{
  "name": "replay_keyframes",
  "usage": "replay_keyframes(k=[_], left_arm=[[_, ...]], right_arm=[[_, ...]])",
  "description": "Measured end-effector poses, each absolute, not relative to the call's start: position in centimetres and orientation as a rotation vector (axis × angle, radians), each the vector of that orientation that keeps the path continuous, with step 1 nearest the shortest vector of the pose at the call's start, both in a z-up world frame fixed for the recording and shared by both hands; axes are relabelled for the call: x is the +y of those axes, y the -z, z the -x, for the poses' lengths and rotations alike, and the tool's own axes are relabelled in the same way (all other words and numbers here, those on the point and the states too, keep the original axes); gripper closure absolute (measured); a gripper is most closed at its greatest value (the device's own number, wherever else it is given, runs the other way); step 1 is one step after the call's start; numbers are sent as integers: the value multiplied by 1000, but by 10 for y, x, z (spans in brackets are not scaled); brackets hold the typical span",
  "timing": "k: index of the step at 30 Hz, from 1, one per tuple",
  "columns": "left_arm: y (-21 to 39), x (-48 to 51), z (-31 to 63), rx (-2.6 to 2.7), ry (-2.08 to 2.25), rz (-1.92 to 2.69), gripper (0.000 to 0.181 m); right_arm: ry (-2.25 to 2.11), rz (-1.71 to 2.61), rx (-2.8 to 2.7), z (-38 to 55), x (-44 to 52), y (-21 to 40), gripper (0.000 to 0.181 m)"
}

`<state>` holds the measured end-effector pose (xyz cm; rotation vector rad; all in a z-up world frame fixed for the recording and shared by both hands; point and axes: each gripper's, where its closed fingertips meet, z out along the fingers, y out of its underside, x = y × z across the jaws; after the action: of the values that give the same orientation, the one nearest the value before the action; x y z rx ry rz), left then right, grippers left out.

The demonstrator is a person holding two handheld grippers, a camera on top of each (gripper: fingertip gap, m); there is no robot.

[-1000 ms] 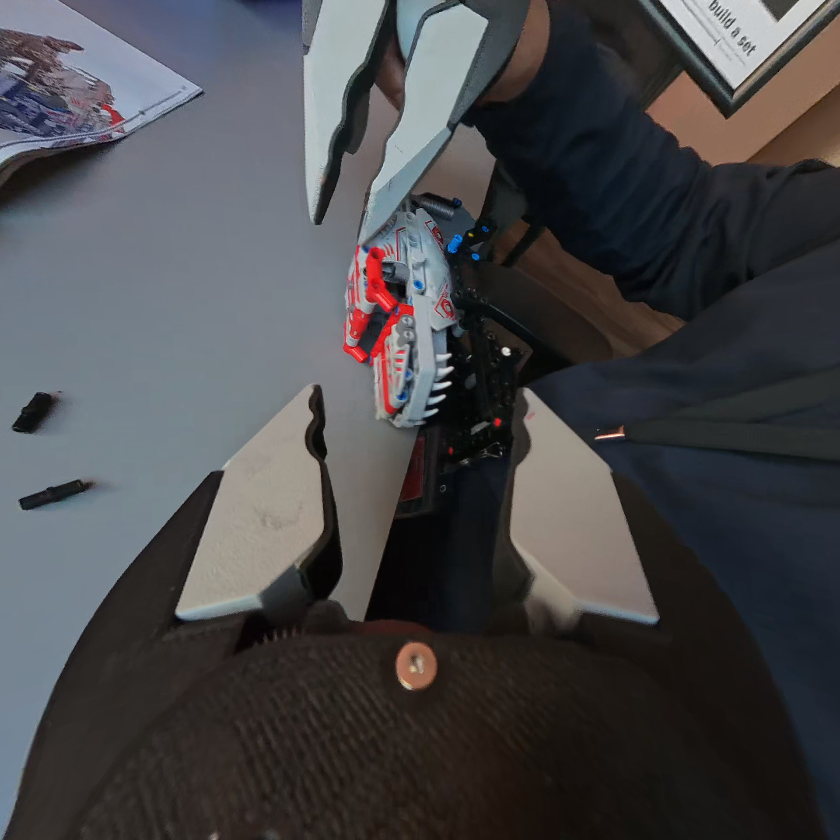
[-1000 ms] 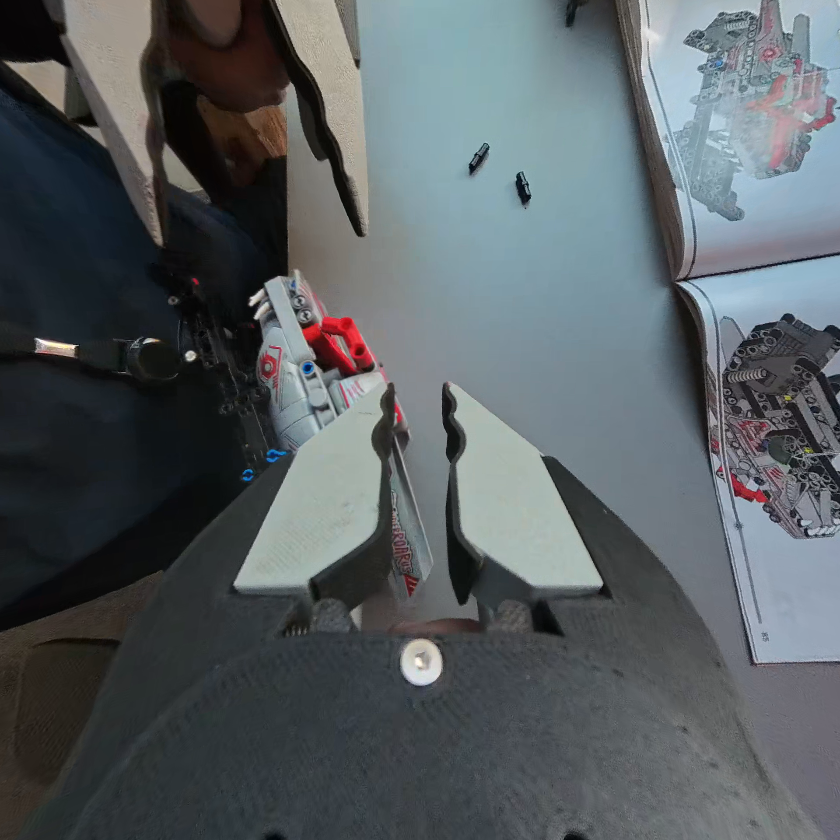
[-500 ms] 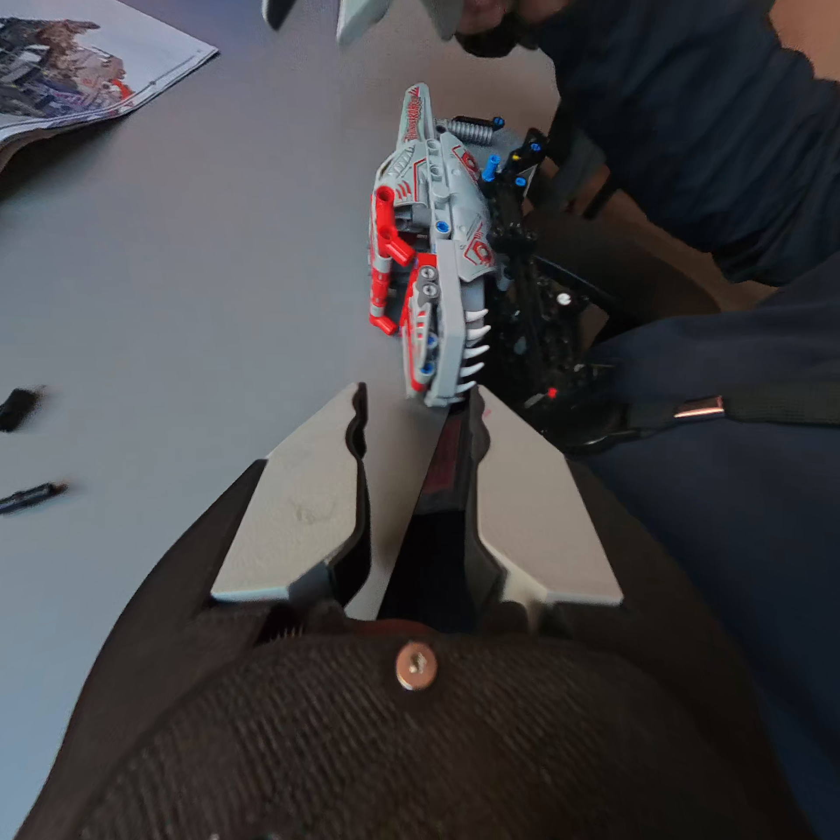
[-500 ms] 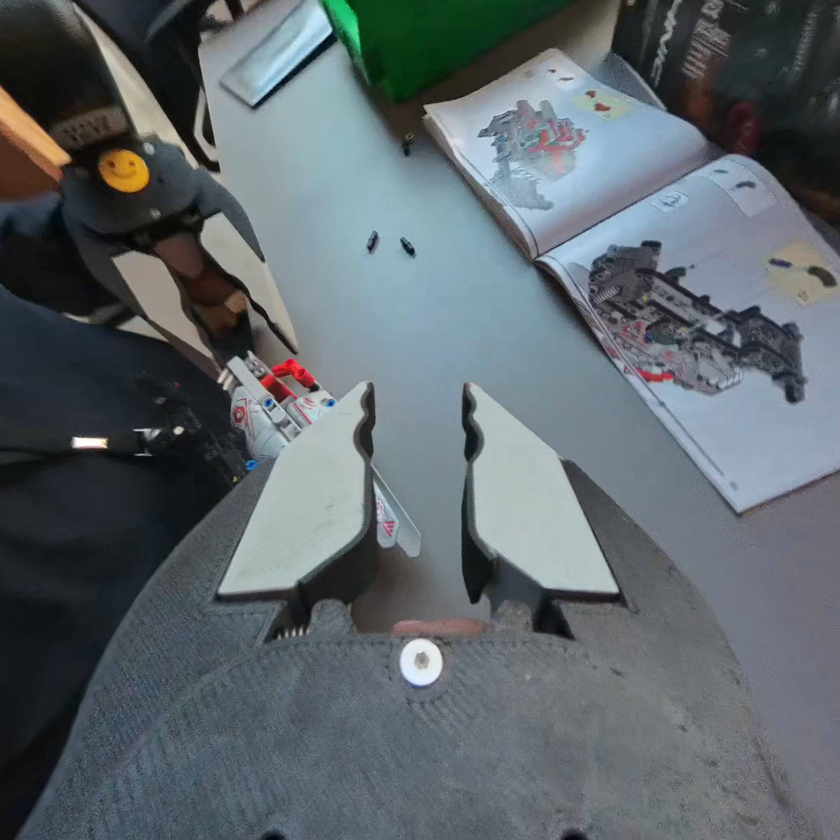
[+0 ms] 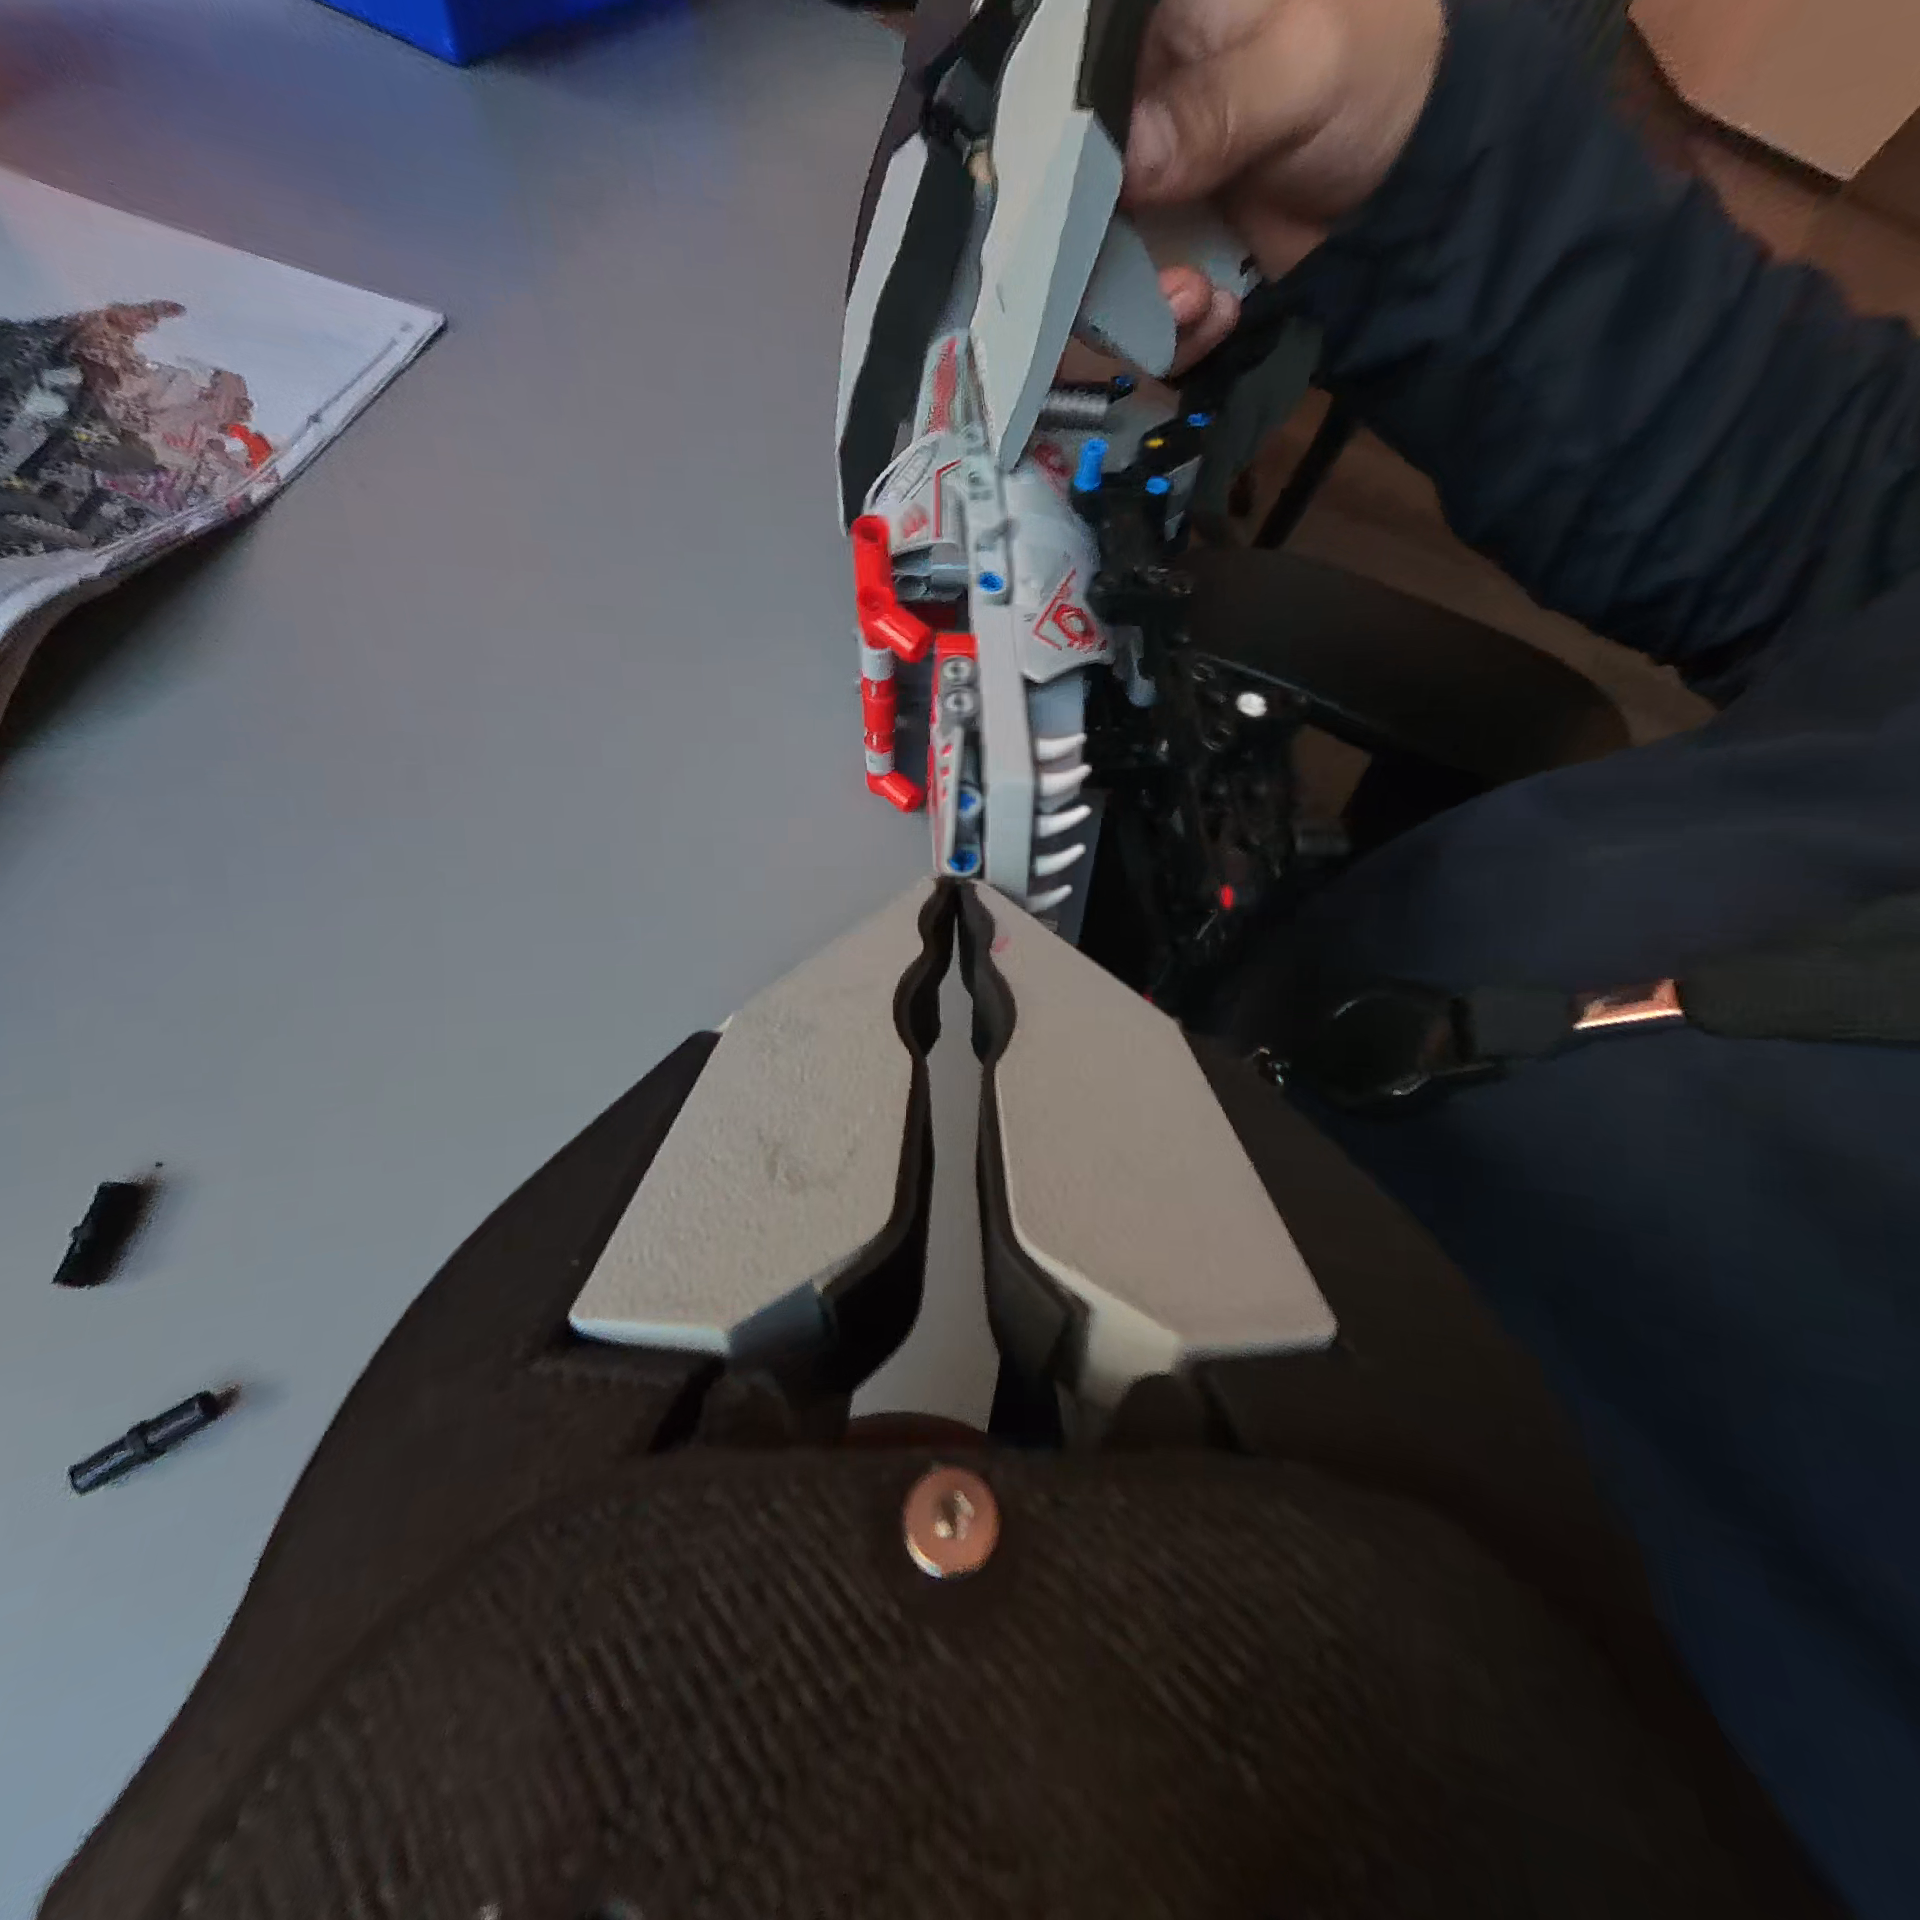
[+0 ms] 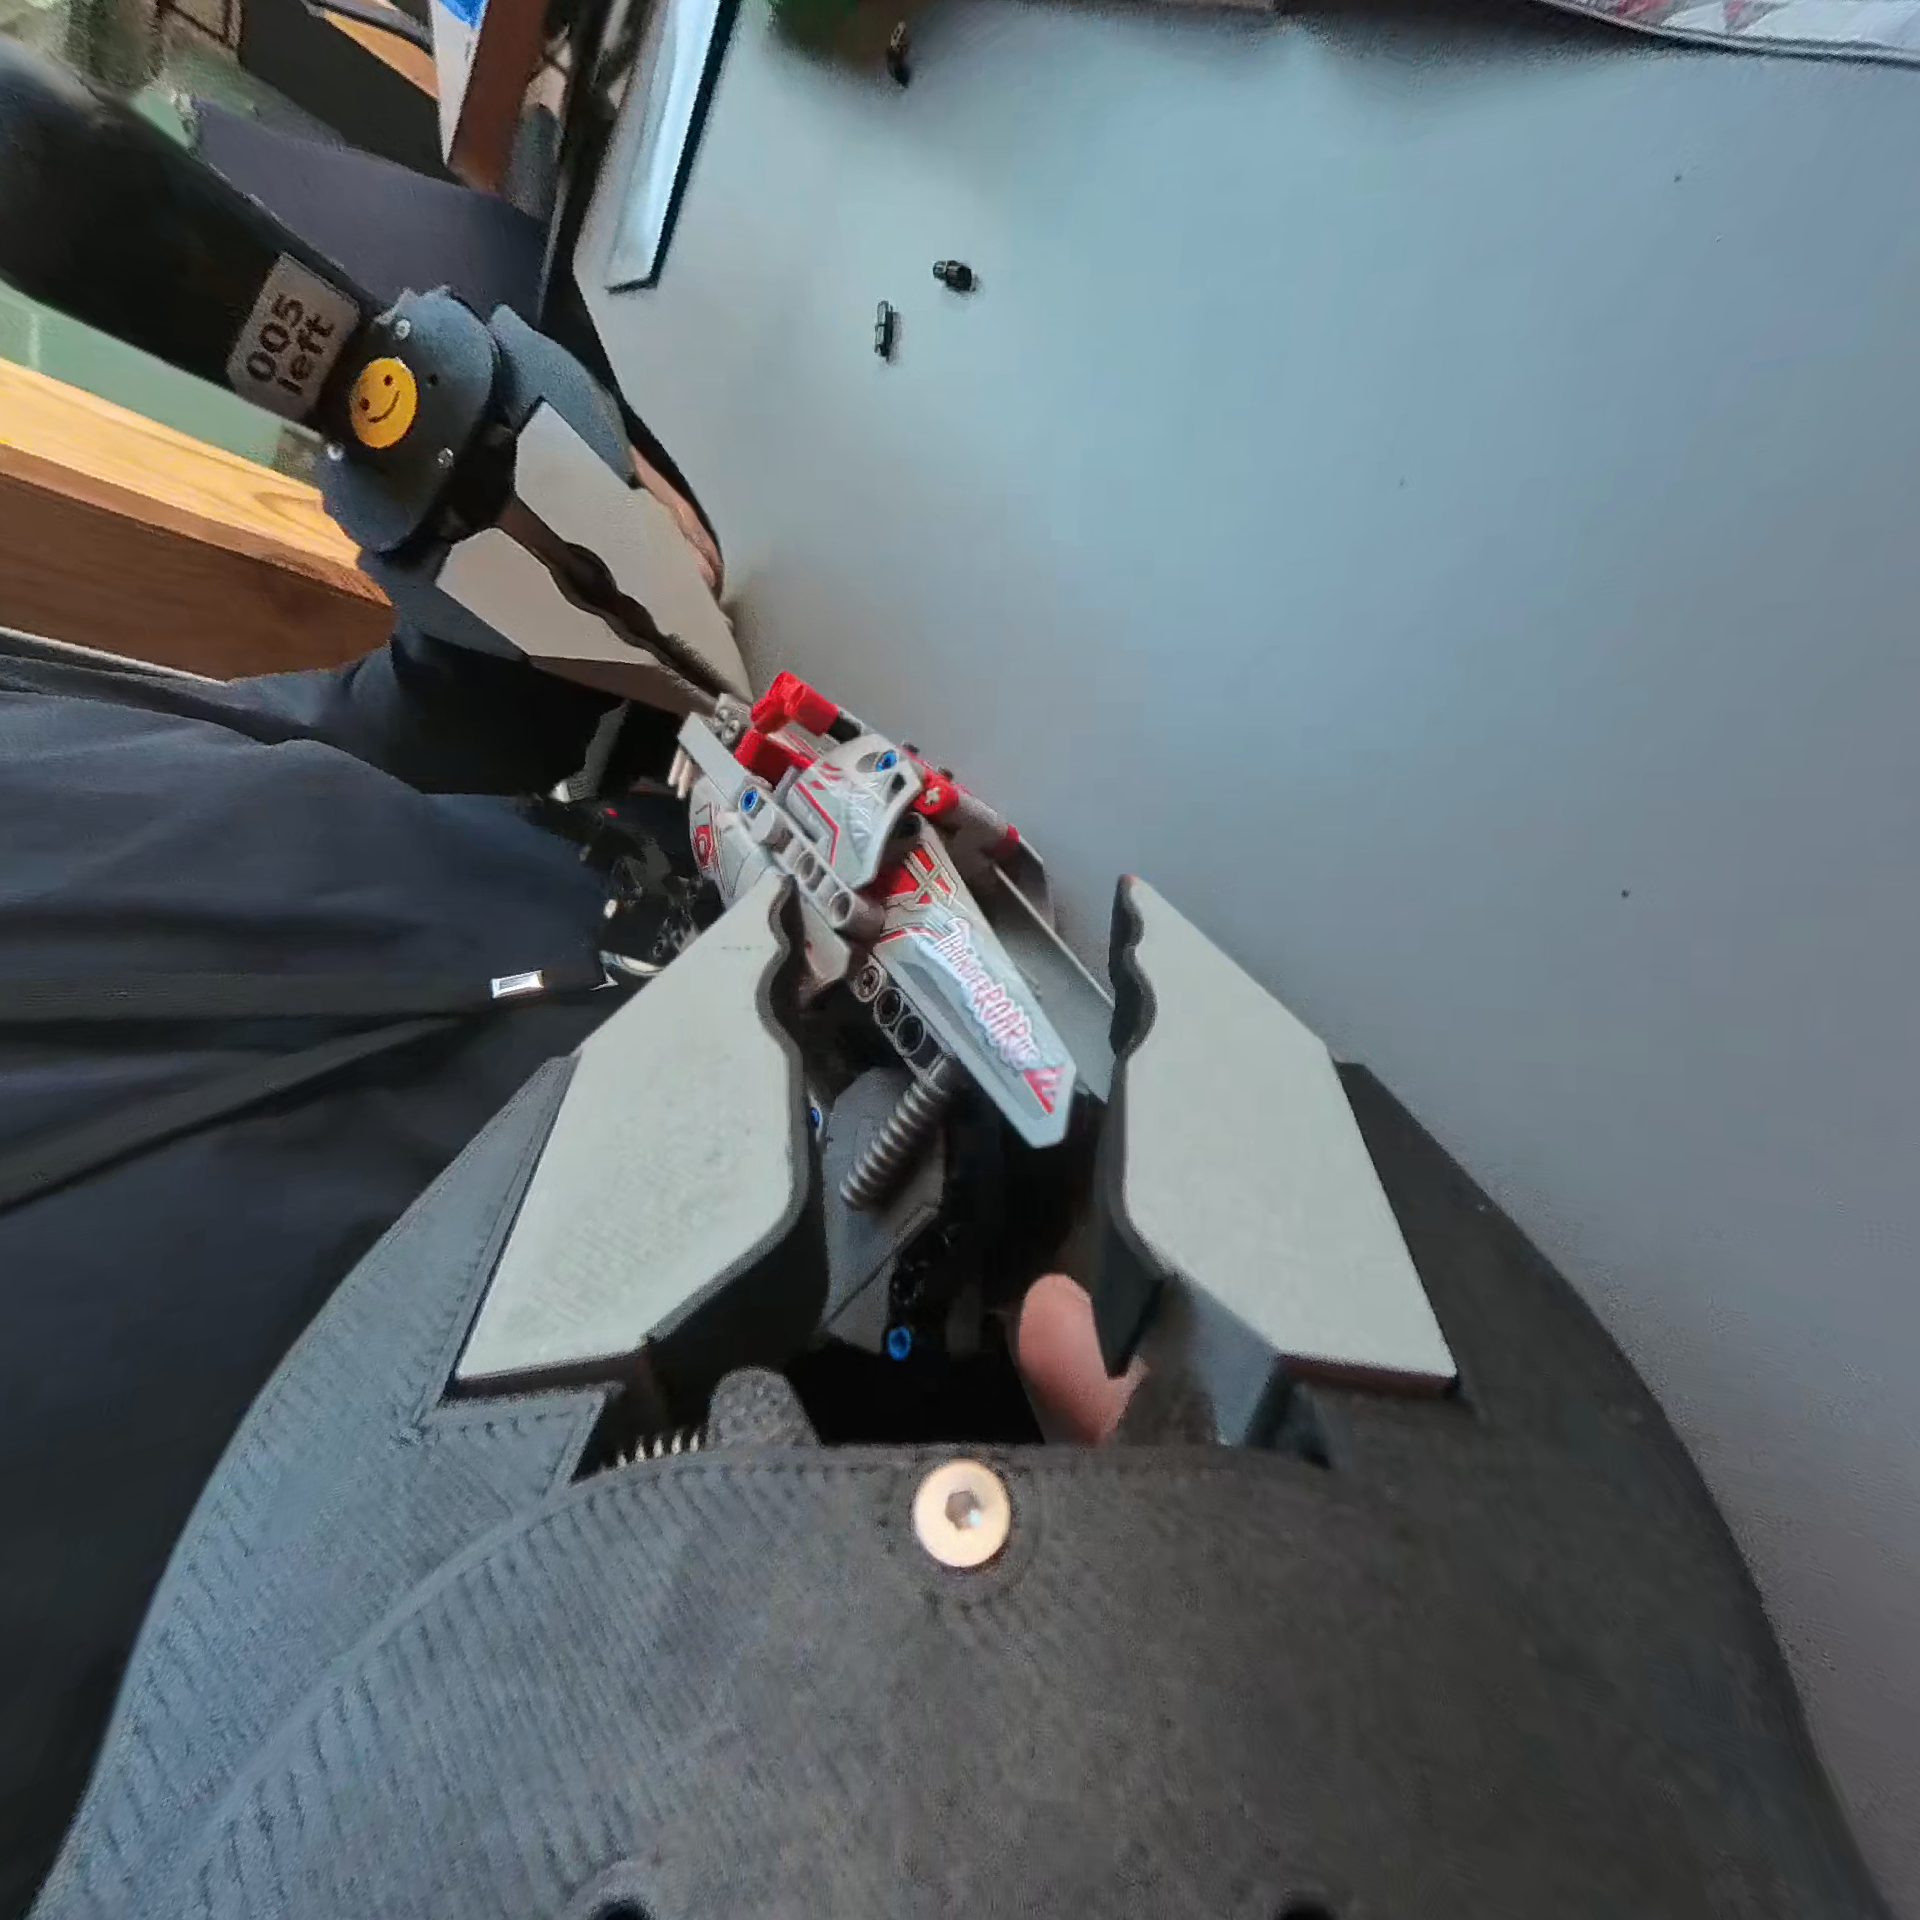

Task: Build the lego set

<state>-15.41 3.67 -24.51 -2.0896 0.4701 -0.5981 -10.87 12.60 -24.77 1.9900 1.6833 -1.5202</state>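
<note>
Left hand-held gripper (image 5: 954,896) now pinched narrow, tips at the lower end of the lego model (image 5: 987,665); wide a second ago. Right hand-held gripper (image 6: 951,914) spread wide around the model's top, at twelve o'clock from the left. Model upright at table (image 5: 468,727) edge, probably steadied for pressing.

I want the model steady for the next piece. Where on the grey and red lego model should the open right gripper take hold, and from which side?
Probably the rear, across the grey panel and black frame by the spring. The lego model already lies between the right gripper fingers there, so closing from behind along its length suits. The toothed front is thin and spiky, and the shut left gripper sits at that end.
</note>
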Motion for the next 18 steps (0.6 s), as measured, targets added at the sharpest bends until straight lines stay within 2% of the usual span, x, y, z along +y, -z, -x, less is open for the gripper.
replay_keyframes(k=[1, 4, 5, 6, 10, 12, 18], left_arm=[[248, 34, 155, 464, 624, 2123, 181], [250, 25, 156, 410, 718, 2149, 144], [249, 25, 155, 396, 735, 2141, 137], [248, 26, 151, 399, 740, 2121, 136], [265, 33, 134, 543, 601, 2168, 137], [265, 38, 125, 614, 563, 2154, 152], [250, 52, 136, 752, 351, 2100, 158]], right_arm=[[1521, -1996, 1694, 107, 128, 245, 125], [1556, -2068, 1698, 96, 141, 232, 124], [1560, -2112, 1693, 91, 148, 228, 123], [1555, -2152, 1681, 87, 152, 227, 118], [1415, -2156, 1685, 65, 135, 245, 122], [1459, -2113, 1656, 67, 126, 245, 121], [1469, -2092, 1738, 75, 125, 251, 120]])
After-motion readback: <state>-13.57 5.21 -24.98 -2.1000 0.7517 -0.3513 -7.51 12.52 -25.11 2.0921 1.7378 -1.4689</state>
